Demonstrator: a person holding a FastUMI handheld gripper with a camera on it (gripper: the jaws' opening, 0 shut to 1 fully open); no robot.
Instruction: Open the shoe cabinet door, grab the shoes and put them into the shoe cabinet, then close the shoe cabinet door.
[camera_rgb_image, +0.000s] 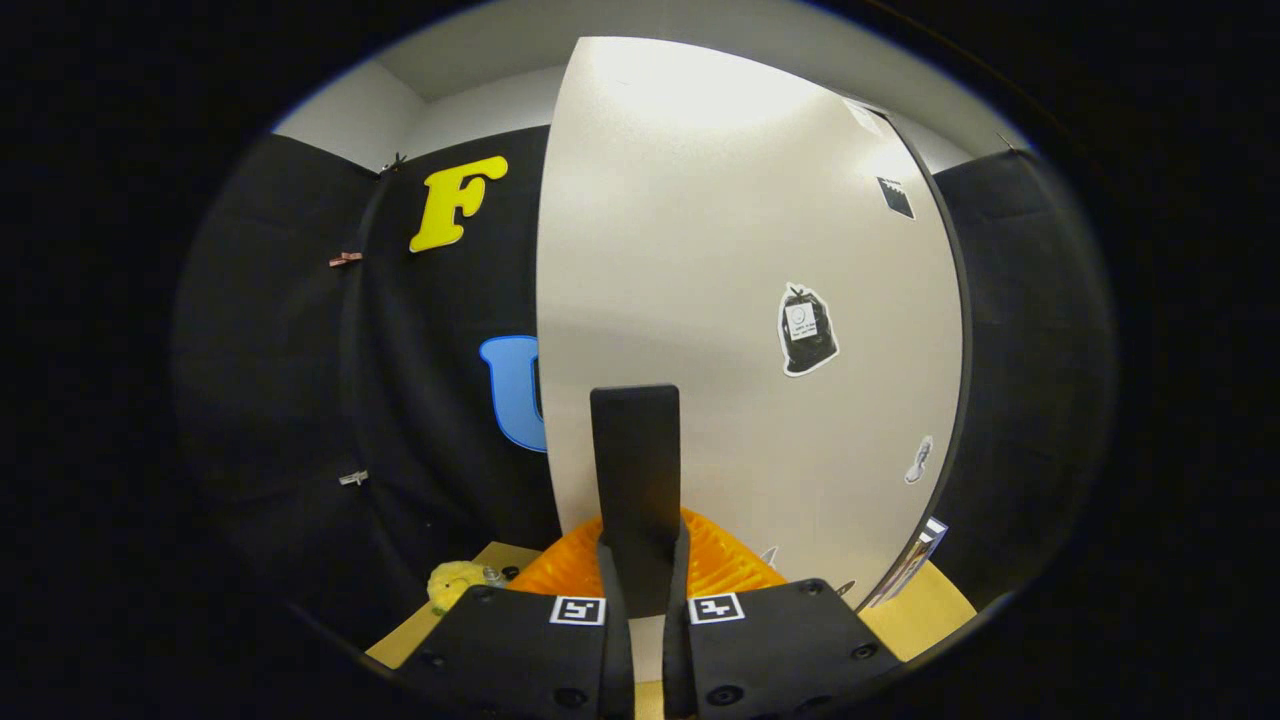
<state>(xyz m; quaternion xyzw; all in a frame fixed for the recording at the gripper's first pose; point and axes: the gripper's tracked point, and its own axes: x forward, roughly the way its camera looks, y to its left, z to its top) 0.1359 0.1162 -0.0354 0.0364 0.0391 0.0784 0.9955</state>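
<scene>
Hand-held gripper (640, 575) faces the shoe cabinet door (740, 300) at close range. Fingers sit narrow, nearly together, with a black upright handle (635, 480) standing in the slim gap between them; cannot tell for certain whether both pads press on it, since the contact zone is hidden behind the finger bodies. The door is a pale, off-white panel spreading from 12 to 3 o'clock of the fingers, its right edge dark-trimmed.

Stickers on the door: a black bag-shaped sticker (806, 330) at about 2 o'clock of the handle, a smaller pale one (918, 460) lower toward the door edge, a dark square patch (896, 197) near the top. Details too small to make out.

Just beyond the fingertips, an orange ribbed object (725, 560) is partly hidden by the handle and fingers; identity unclear. At 9 o'clock, low, a yellow fuzzy toy (455, 582) rests on the tan surface (930, 610), half cut off by the left finger body.
</scene>
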